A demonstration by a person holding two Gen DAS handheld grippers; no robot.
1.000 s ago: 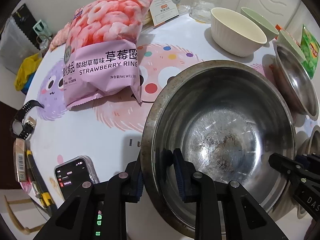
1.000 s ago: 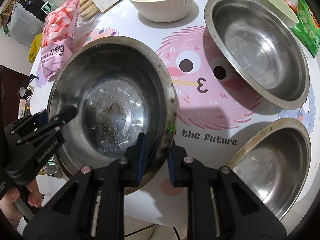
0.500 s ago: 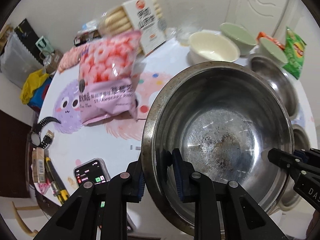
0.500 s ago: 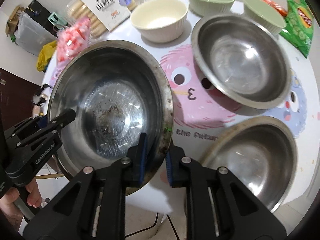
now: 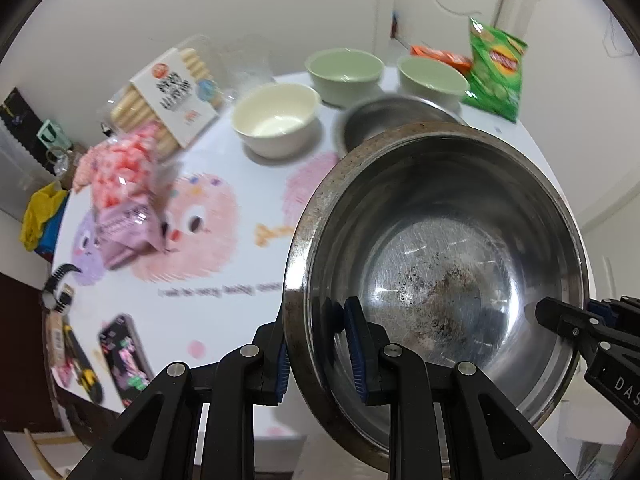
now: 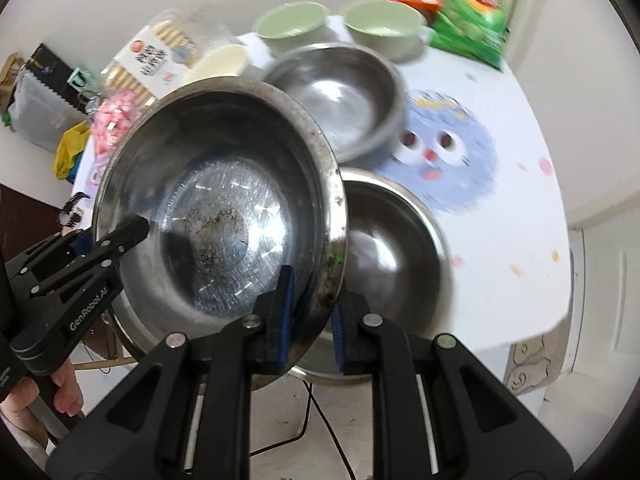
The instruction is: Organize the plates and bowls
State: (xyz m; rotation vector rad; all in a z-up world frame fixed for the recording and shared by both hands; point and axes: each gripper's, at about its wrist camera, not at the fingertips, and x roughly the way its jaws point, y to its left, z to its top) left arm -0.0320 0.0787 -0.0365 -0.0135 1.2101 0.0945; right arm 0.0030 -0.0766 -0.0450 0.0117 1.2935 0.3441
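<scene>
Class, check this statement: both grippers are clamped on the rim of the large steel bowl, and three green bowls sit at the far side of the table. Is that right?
Not quite. The left gripper and right gripper do clamp the rim of the large steel bowl, but only two green bowls sit at the far side; the third small one is a cream bowl. The left wrist view shows it.

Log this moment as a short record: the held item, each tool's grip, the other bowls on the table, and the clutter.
held item: large steel bowl, dirty bottom, lifted off the table
left tool: shut on the bowl's rim
right tool: shut on the opposite rim
steel bowls on table: two, near one, far one
ceramic bowls: one cream bowl, two green bowls
clutter: pink snack bag, green chip bag, phone
</scene>
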